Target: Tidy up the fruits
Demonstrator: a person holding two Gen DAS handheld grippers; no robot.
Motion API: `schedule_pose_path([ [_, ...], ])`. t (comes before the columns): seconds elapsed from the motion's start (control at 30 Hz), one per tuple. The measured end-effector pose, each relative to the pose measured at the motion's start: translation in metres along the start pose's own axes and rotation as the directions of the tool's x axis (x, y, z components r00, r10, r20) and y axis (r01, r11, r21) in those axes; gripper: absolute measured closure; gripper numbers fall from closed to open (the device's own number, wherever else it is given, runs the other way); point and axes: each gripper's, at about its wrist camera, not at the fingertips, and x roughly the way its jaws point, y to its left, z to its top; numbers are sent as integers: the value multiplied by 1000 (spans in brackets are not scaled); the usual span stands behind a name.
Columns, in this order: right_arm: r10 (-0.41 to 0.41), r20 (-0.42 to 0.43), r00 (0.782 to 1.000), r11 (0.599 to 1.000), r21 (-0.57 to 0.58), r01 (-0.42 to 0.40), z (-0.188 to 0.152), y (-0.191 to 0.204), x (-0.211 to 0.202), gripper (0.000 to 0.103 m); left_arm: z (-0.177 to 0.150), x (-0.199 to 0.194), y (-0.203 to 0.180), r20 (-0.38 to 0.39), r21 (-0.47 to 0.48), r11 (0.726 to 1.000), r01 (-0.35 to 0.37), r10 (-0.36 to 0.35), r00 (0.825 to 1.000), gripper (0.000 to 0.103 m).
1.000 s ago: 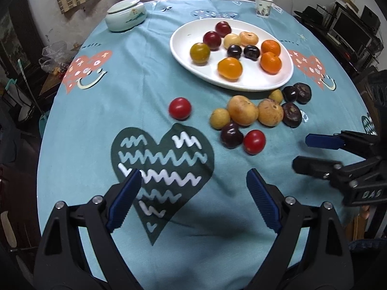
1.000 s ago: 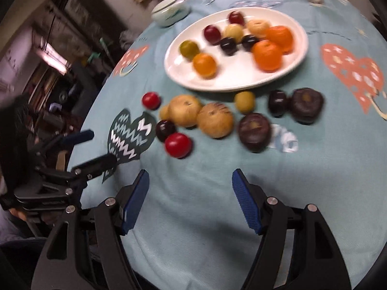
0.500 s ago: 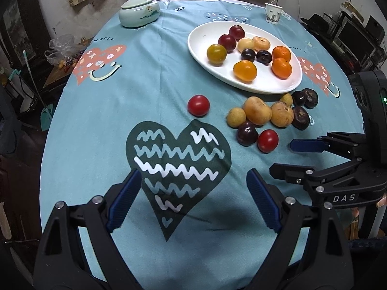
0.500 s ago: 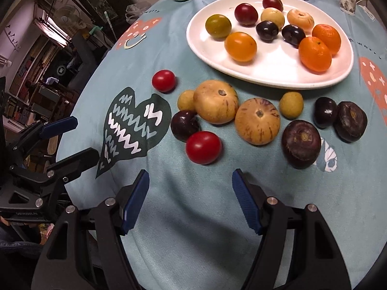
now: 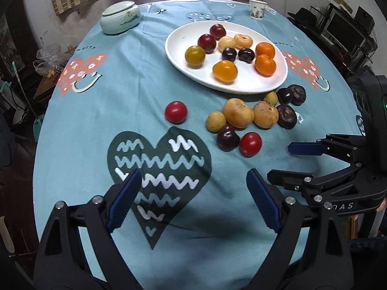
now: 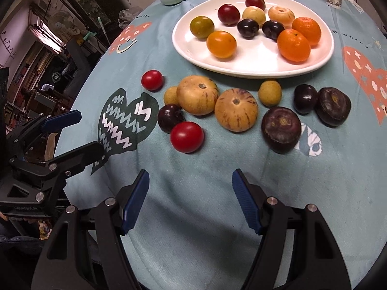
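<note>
A white oval plate (image 5: 241,84) (image 6: 254,58) holds several fruits: oranges, red and dark plums, pale ones. Loose on the teal cloth in front of it lie two tan striped melons (image 6: 197,95) (image 6: 235,112), two red tomatoes (image 5: 175,112) (image 5: 250,144), a dark plum (image 5: 228,137), small yellow fruits and dark purple fruits (image 6: 281,128). My left gripper (image 5: 191,176) hangs open over the dark heart print, short of the fruits. My right gripper (image 6: 190,174) is open too, just short of the nearer red tomato (image 6: 186,137). Neither holds anything.
A lidded pale ceramic jar (image 5: 120,17) and a paper cup (image 5: 257,9) stand at the table's far edge. The round table drops off close behind both grippers. Shelves and clutter fill the room at left, monitors at right. Each gripper shows at the side of the other's view.
The right wrist view was blurred a second ago and is sharp now. The right gripper edged a little further into the left wrist view. No fruit moved and both jaws kept their width.
</note>
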Motion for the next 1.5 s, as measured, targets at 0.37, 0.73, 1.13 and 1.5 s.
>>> schedule_pose_path([
  [0.37,-29,27,999,999,28,28,-18,-22,-18,31,19,30,-5,-55,-138,986,89,-97,994,15],
  [0.73,-19,17,1000,1000,-1,19,-25,-28,-22,31,42,73,-8,-140,-304,946,111,-159,977,47],
  [1.13,-22,57,998,995,-94,27,-11,-7,-15,31,44,77,2,-129,-349,927,139,-194,972,78],
  [1.5,-49,51,997,993,-105,54,17,16,25,68,24,23,35,-37,-258,965,44,-56,998,78],
])
